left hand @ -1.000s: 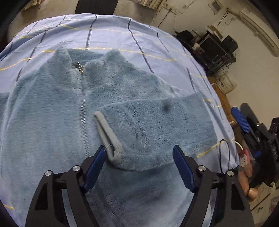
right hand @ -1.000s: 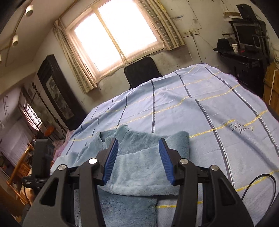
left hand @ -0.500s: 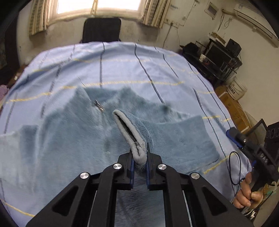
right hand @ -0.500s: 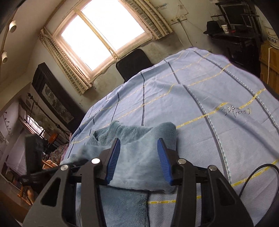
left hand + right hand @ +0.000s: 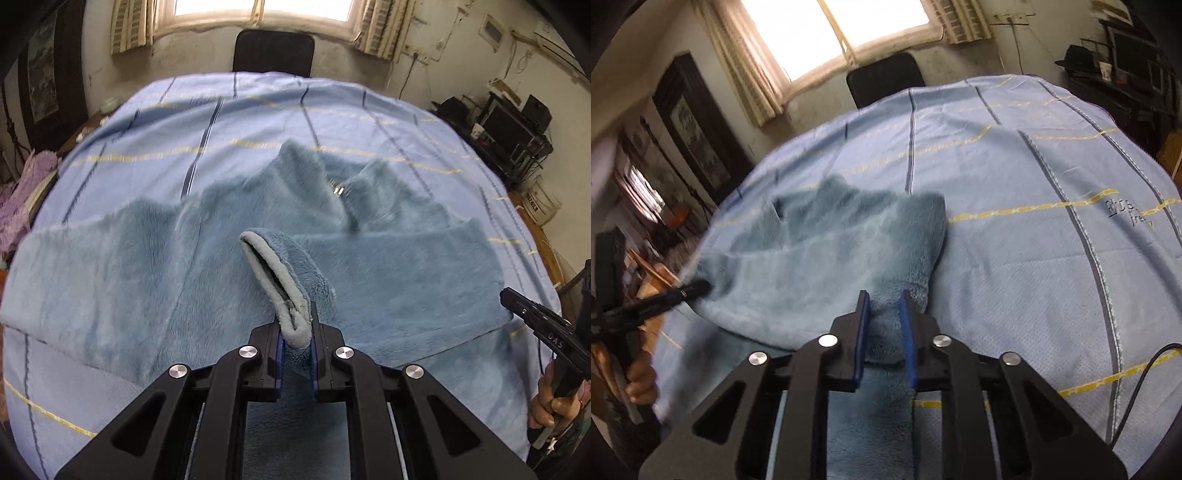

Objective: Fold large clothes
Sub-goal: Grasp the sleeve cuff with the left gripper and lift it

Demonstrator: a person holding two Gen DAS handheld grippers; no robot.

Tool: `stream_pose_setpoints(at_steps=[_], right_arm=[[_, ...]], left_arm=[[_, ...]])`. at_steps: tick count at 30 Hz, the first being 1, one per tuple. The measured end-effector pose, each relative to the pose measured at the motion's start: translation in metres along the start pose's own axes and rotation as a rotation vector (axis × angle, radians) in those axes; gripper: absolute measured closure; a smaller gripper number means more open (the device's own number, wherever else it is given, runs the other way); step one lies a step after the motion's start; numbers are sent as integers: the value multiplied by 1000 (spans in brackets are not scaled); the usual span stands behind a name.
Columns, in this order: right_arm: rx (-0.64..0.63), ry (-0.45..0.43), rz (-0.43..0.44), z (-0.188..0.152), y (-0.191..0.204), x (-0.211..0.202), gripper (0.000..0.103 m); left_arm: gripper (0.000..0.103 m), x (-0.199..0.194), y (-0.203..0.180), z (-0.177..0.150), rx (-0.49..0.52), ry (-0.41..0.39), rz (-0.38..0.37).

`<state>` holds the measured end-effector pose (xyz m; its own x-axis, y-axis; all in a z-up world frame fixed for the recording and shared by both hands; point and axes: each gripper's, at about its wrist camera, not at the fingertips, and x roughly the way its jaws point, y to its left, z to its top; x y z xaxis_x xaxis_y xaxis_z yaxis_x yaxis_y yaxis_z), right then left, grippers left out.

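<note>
**Ana:** Cuff [image 5: 275, 275] is up off the jacket now. A second ago the left tool [image 5: 297, 341] sat wide open around it, and half a second ago it pinched shut. Now it's clamped on the grey-edged cuff with the sleeve rising from the body.

**Ben:** And the fleece jacket [image 5: 155, 258] itself lies flat on the blue striped bedsheet [image 5: 258, 122], collar [image 5: 295, 162] toward the window and zipper pull [image 5: 338, 190] showing at the neck. The sleeve on the right-hand side is folded across the chest.

**Ana:** Look at the right tool [image 5: 884, 332]. Half a second ago its fingers stood wide apart above the fabric. Now they've narrowed around a ridge of fleece at the folded side edge.

**Ben:** There's pile between the blue pads [image 5: 863, 328], but a visible gap remains. I can't tell whether it's actually gripping or only closing in.

**Ana:** So what does it mean for the fold?

**Ben:** My read is that the sleeve is getting picked up for repositioning while the other tool takes the side. The fold looks early, with the body spread wide and the far sleeve out flat.

**Ana:** That thick fleece could slip from a shallow pinch.
</note>
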<state>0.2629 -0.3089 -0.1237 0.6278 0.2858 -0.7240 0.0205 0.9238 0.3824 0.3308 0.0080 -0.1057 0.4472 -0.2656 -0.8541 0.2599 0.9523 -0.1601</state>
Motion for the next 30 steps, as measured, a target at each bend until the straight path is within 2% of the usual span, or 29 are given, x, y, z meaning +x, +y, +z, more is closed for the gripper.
stream_pose_setpoints(at_steps=[2,3,5,7,9,12,15,19,24,26,30], right_arm=[[-33,48,-85,-3,2,15,88],[-32,52,-91,-4,-1,17,89],[-15,62,-79,-3,-6,17,89],[1,67,-69,-3,-10,17,89],[13,61,-57,-2,-12,14,89],[58,4,-15,7,-16,-4,87],[39,-36,-17,27,-5,-15,87],[26,-14,-30,49,7,3,87],[74,17,-38,58,-3,42,87],[91,82,-66,53,-15,63,91],[71,84,-65,51,-18,68,93]], left_arm=[[86,14,7,-7,-8,42,11],[84,16,10,-10,-9,41,9],[75,12,11,-10,-10,29,20],[59,1,13,-9,-21,-5,70],[55,-16,14,-7,-23,-58,77],[51,-35,5,1,-8,-118,40],[50,-32,-17,14,33,-114,2],[50,0,-44,26,67,-65,-25],[50,46,-44,24,69,10,-31],[49,51,-42,21,76,-15,-41],[45,52,-46,17,112,-26,-34]])
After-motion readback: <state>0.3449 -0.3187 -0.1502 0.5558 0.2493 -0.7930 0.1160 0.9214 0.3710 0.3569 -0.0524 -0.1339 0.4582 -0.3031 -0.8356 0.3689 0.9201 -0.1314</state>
